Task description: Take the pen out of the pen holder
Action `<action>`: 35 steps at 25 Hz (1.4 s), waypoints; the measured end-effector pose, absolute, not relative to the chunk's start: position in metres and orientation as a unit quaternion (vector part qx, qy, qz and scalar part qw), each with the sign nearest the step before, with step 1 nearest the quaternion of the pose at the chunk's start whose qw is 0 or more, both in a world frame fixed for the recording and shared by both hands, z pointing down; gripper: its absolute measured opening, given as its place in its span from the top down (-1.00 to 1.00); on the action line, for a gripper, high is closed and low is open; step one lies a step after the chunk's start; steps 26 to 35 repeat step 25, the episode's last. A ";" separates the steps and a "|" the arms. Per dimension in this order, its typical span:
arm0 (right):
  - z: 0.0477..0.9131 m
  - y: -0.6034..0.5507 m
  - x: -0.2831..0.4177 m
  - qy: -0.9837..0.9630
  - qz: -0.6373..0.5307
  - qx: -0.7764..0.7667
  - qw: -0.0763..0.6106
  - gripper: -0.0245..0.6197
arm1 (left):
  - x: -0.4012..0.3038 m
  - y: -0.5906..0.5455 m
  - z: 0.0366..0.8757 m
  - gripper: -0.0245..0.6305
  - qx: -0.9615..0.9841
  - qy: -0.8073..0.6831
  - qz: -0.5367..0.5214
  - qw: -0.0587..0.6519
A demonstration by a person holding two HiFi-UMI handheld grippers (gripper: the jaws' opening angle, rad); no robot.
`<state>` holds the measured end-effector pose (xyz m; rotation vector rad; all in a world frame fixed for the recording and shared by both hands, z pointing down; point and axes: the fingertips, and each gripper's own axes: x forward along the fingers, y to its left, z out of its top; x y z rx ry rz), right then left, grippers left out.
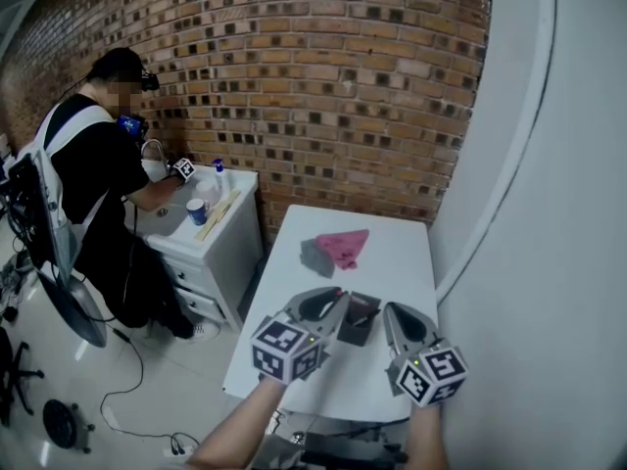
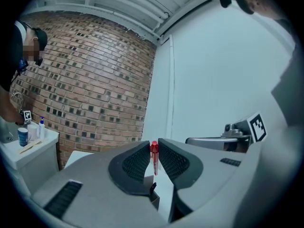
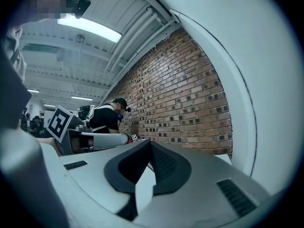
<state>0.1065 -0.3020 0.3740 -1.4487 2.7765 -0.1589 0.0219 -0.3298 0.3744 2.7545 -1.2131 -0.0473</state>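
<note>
By brick wall [image 1: 323,86], wht table [image 1: 402,262], pen holder [image 1: 359,319]

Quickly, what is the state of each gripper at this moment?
Left gripper: closed on the red pen.
Right gripper: closed, with nothing visible between its jaws.

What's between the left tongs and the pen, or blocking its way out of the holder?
Nothing visible. The left tongs are shut on the red pen, pads against it, and nothing else hangs over the pen holder.
</note>
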 end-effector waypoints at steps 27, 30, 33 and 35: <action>0.370 -0.294 0.102 0.888 -0.045 -0.458 0.009 0.95 | 0.021 -0.320 0.377 0.73 0.915 -0.399 -0.015 0.064; 0.370 -0.294 0.102 0.888 -0.045 -0.458 0.009 0.95 | 0.021 -0.320 0.377 0.73 0.915 -0.399 -0.015 0.064; 0.370 -0.294 0.102 0.888 -0.045 -0.458 0.009 0.95 | 0.021 -0.320 0.377 0.73 0.915 -0.399 -0.015 0.064; 0.370 -0.294 0.102 0.888 -0.045 -0.458 0.009 0.95 | 0.021 -0.320 0.377 0.73 0.915 -0.399 -0.015 0.064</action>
